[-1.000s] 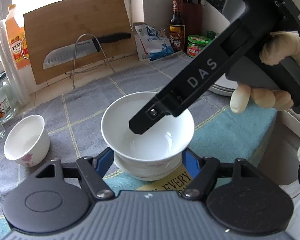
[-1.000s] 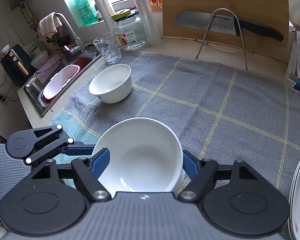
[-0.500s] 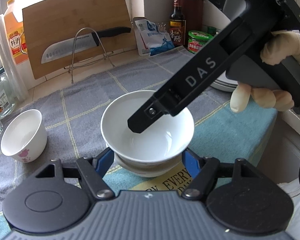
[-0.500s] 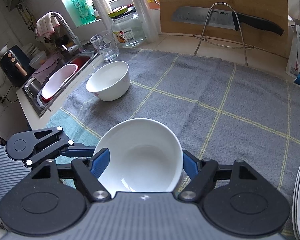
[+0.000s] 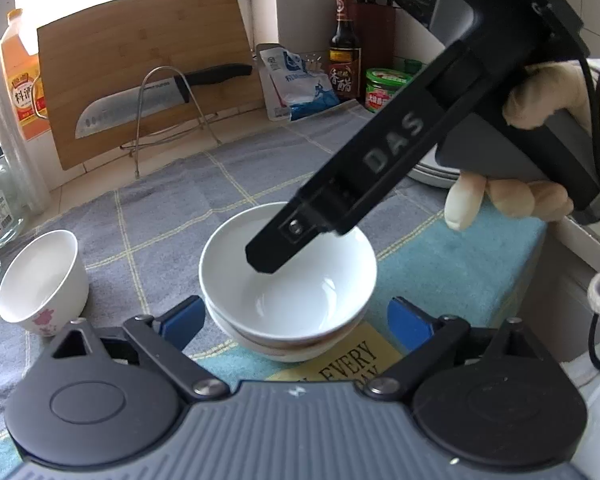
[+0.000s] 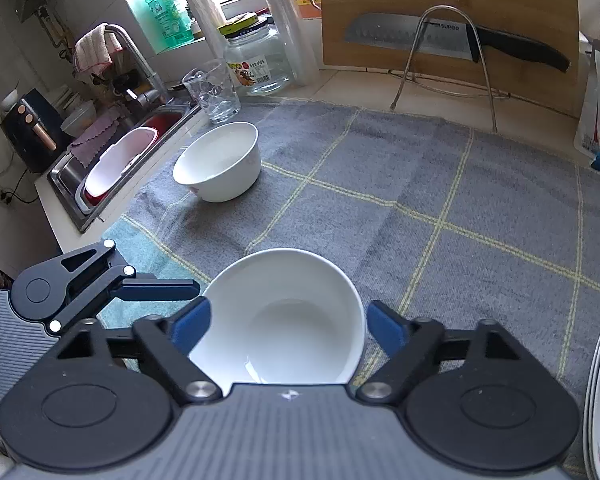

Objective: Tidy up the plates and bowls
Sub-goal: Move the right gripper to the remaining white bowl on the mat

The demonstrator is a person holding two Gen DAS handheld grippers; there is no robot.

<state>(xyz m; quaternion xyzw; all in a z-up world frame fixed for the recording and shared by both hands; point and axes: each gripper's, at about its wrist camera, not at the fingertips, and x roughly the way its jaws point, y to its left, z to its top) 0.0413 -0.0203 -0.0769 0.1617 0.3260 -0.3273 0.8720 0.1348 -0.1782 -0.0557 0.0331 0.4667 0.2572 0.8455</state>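
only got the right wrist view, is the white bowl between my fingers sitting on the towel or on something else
observer: On something else. The left wrist view shows the top bowl nested in a second bowl under it.
operator: where's the left gripper, i just see one finger
observer: The left gripper faces the stack, open, with a blue pad on each side of it.
operator: what's past the right edge of my view at the back
observer: Beside the white and blue bag stand a dark sauce bottle and a green-lidded jar.
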